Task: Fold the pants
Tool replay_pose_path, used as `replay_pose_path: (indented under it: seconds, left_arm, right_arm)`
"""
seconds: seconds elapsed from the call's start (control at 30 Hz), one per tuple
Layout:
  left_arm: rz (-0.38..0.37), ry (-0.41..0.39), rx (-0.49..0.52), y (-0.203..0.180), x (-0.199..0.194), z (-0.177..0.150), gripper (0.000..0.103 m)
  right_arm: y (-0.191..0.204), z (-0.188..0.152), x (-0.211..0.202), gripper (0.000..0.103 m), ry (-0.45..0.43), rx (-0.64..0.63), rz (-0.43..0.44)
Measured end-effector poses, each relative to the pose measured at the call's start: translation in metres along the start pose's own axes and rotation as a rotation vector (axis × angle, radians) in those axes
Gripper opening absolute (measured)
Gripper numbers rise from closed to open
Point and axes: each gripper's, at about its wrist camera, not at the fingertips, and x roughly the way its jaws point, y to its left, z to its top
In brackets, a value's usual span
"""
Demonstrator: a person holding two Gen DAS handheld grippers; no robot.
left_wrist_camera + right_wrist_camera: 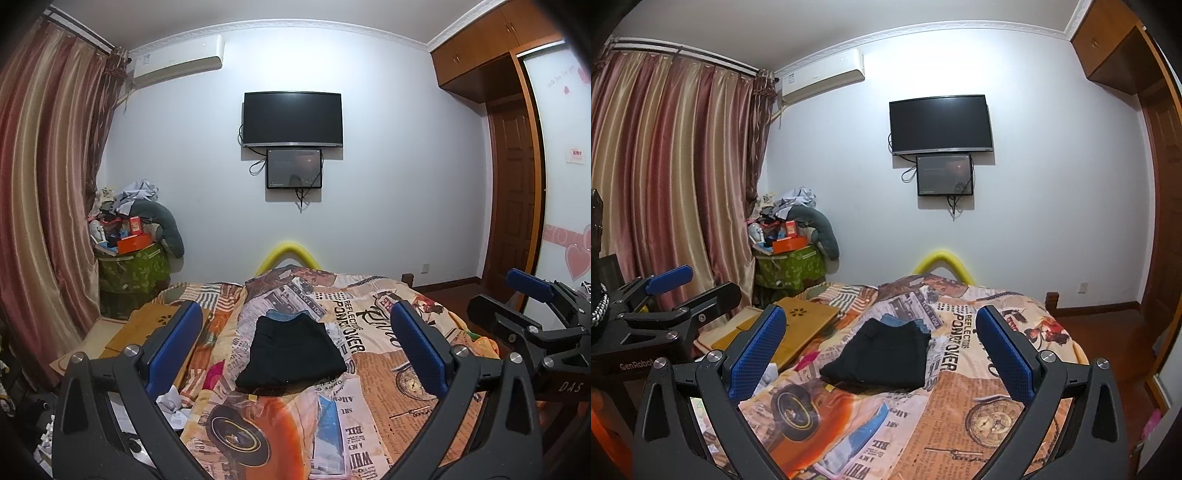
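Folded pants [291,352] on bedspread [388,373]

A home bedroom: a bed [369,369] under a printed quilt, striped curtains [48,184], a wall-mounted television [292,119].
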Motion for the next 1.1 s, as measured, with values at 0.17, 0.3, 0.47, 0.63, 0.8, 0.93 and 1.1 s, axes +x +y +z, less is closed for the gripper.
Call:
replay_pose_path:
  seconds: [0.17, 0.3, 0.47, 0.63, 0.8, 0.93, 1.1]
  left_arm:
    - [-0.005, 0.004, 0.005, -0.0005, 0.002, 0.0005, 0.103]
    - [-0.007, 0.005, 0.006, -0.0008, 0.0024, 0.0007, 0.103]
    - [-0.009, 0.006, 0.006, -0.0009, 0.0024, 0.0002, 0.103]
    - [-0.027, 0.012, 0.001, -0.0012, 0.0033, -0.0003, 0.103]
    - [-0.043, 0.026, 0.0, -0.002, 0.0052, 0.0002, 0.103]
    - [-0.046, 0.028, -0.001, -0.0023, 0.0054, 0.0, 0.103]
    - [-0.043, 0.028, 0.0, -0.0022, 0.0057, -0.0003, 0.103]
  right_arm:
    - [-0.0028, 0.0001, -0.0013, 0.102, 0.0, 0.011, -0.002]
    - [-0.0038, -0.0004, -0.0013, 0.102, 0.002, 0.013, -0.003]
    - [-0.004, -0.0002, -0.0015, 0.102, 0.001, 0.013, -0.002]
    - [-0.004, -0.0003, -0.0014, 0.102, 0.0, 0.014, -0.003]
    - [-0.0047, -0.0011, -0.0019, 0.102, 0.002, 0.014, -0.002]
    - [-0.0048, -0.0011, -0.0019, 0.102, 0.002, 0.015, -0.003]
    - [-0.005, -0.0011, -0.002, 0.102, 0.003, 0.015, -0.002]
